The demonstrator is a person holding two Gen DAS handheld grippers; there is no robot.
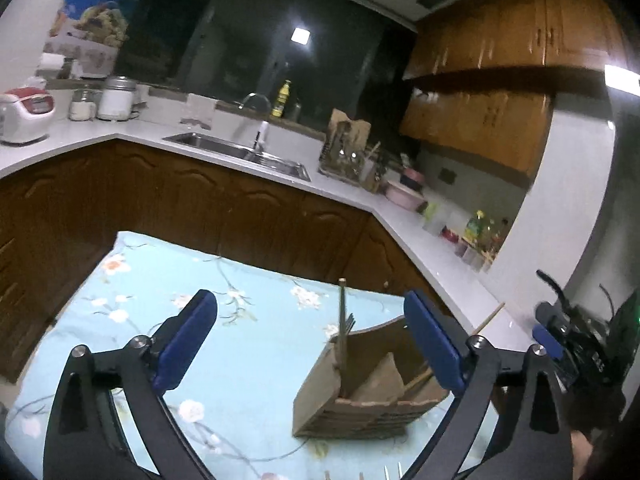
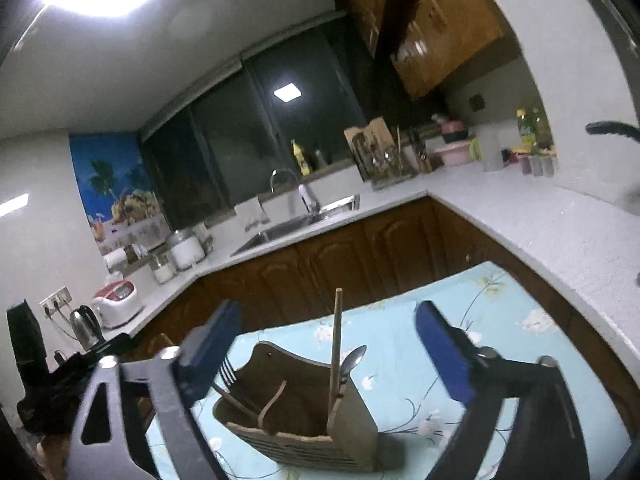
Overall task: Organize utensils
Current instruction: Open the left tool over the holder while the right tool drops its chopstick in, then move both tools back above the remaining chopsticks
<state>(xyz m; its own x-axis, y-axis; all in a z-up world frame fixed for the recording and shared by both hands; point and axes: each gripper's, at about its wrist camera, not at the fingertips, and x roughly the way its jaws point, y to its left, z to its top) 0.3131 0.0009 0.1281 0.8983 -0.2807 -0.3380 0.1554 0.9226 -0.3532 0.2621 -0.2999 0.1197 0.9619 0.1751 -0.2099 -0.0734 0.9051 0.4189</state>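
A brown wooden utensil holder [image 1: 360, 404] stands on a light blue floral cloth [image 1: 240, 360]. It also shows in the right wrist view [image 2: 304, 412]. A wooden stick [image 2: 335, 344] stands upright in it, with a fork [image 2: 228, 372] at its left and a spoon [image 2: 354, 358] at its right. My left gripper [image 1: 312, 344] is open and empty, raised above the cloth, the holder between and below its fingers. My right gripper [image 2: 324, 356] is open and empty, hovering over the holder. Fork tines [image 1: 394, 472] peek in at the left view's bottom edge.
A white L-shaped counter [image 2: 540, 232] with brown cabinets runs behind the cloth, with a sink [image 2: 296, 228], a dish rack [image 2: 380, 156], jars, bottles, a rice cooker [image 2: 118, 300] and a kettle [image 2: 86, 324]. The right gripper's body [image 1: 576, 344] sits right of the left one.
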